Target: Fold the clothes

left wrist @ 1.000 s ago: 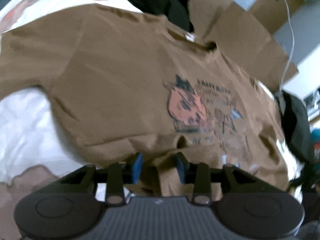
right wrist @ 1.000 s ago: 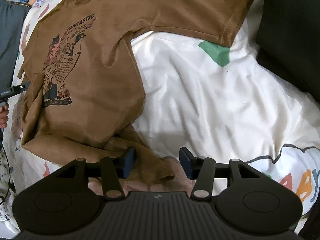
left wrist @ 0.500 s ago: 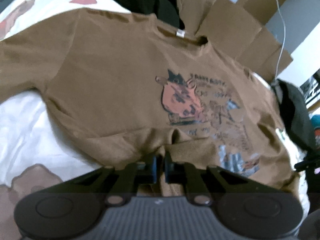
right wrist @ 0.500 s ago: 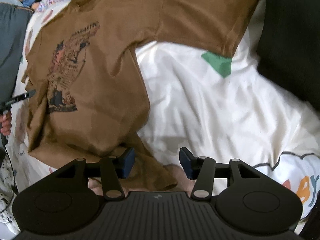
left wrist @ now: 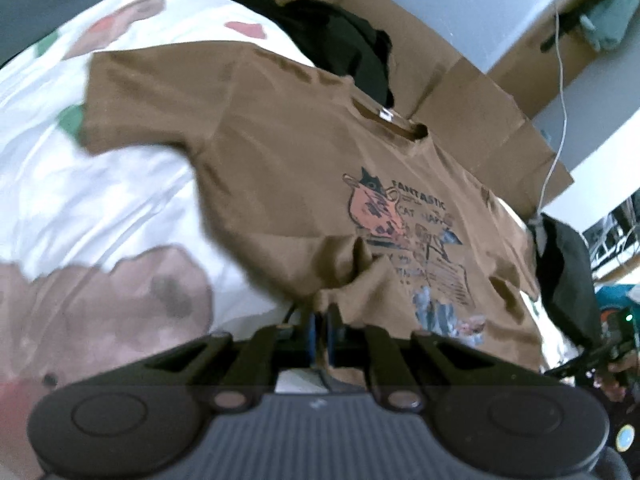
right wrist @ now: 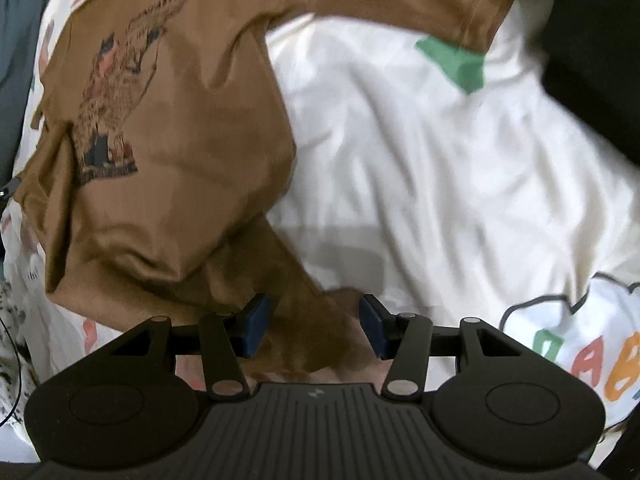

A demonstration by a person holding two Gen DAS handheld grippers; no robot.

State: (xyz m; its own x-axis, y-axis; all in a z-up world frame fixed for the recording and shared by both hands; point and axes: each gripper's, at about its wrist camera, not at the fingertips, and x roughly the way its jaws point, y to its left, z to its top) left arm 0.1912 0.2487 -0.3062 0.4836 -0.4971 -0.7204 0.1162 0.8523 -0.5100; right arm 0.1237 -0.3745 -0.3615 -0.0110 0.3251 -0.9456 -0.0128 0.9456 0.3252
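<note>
Since a second ago the left gripper [left wrist: 320,330] has pinched the brown T-shirt [left wrist: 280,152] hem on the bedsheet [right wrist: 420,152] and lifted; the right gripper [right wrist: 314,326] straddles its corner, jaws spread, so one-sided pulling could skew the fold

Soft daylight, both fisheye views motion-blurred, edges bent and dark, faint shadows on sheet [right wrist: 400,160]

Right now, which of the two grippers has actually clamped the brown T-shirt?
The left gripper: its blue pads are shut on the brown T-shirt hem. The right gripper stands open, hem corner loose between its pads.
</note>
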